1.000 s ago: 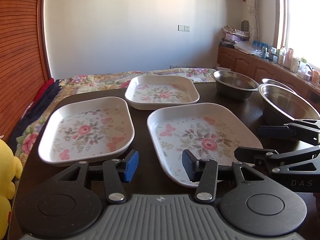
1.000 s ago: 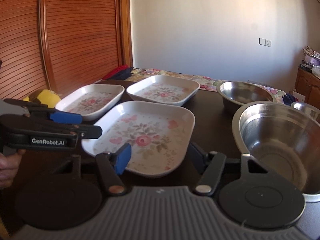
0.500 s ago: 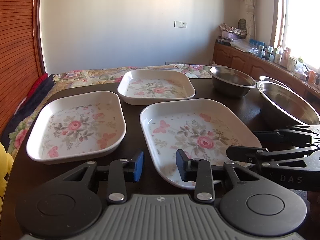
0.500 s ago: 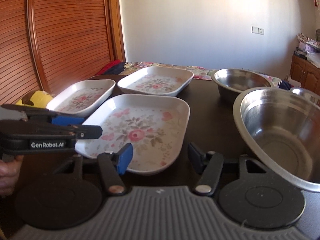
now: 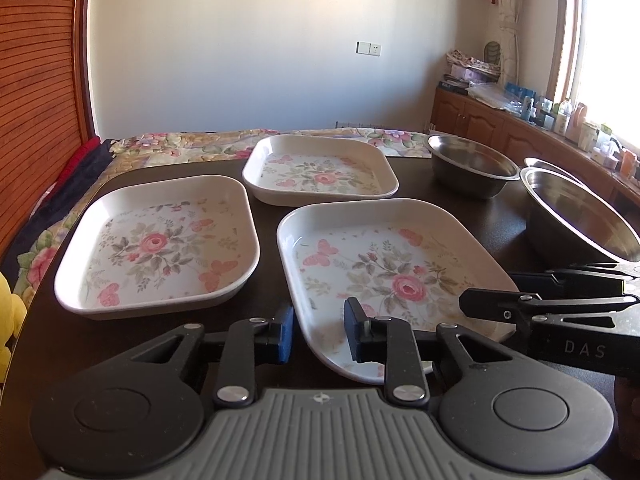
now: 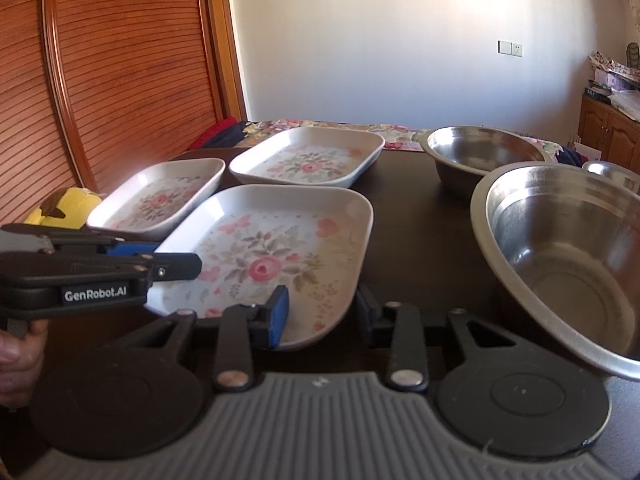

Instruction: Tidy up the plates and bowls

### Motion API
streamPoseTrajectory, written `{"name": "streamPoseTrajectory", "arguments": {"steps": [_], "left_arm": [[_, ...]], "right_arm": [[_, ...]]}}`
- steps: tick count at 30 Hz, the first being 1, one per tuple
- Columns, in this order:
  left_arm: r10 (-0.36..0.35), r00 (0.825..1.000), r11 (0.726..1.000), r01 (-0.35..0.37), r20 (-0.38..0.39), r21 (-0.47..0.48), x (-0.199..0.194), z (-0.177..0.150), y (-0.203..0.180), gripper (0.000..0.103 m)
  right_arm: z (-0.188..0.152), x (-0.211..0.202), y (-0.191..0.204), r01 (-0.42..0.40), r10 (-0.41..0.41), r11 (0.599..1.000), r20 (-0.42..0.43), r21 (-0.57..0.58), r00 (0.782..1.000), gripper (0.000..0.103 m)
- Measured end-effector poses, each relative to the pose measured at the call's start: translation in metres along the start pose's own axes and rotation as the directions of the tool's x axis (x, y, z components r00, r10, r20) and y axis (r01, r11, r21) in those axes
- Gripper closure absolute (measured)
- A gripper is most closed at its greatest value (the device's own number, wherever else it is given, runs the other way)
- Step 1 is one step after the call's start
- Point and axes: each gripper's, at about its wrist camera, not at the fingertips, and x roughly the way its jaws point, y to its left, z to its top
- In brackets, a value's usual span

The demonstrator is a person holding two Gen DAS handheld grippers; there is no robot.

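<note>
Three white floral plates lie on the dark table (image 5: 266, 240): a left plate (image 5: 156, 244), a far plate (image 5: 320, 172) and a near plate (image 5: 388, 276). My left gripper (image 5: 320, 334) straddles the near plate's front left corner. Its jaws are closing, and a gap still shows at the inner pad. My right gripper (image 6: 322, 312) straddles the near plate's (image 6: 272, 256) front right corner with its jaws also closing, the pads still apart from the rim. A large steel bowl (image 6: 568, 264) stands to the right, with a second steel bowl (image 6: 480, 156) behind it.
A small third steel bowl (image 6: 612, 174) peeks out behind the large one. A yellow plush toy (image 6: 68, 204) sits off the table's left edge. A floral bedspread (image 5: 180, 144) lies beyond the table. Cluttered wooden cabinets (image 5: 520, 120) line the right wall. A hand (image 6: 16, 352) holds the left gripper.
Both pairs of jaws have narrowed around the near plate's front corners. Neither hand has shifted much, and the plates and bowls stay where they were.
</note>
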Motion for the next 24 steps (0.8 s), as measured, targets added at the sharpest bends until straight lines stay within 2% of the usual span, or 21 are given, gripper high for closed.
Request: {"name": "streamPoseTrajectory", "arguments": {"steps": [14,24], "left_arm": [[0.020,0.999,1.000,-0.020,0.027,0.016,-0.033,-0.013,-0.010,0.074],[0.019,0.998,0.999,-0.021,0.057,0.045,-0.063,-0.027,-0.034,0.074]], "right_arm": [[-0.008,-0.018,-0.002,-0.089,0.089,0.995,0.007,0.051,0.996,0.068],[-0.020,-0.048,-0.007,-0.089,0.087,0.994,0.035,0.059,0.996,0.068]]}}
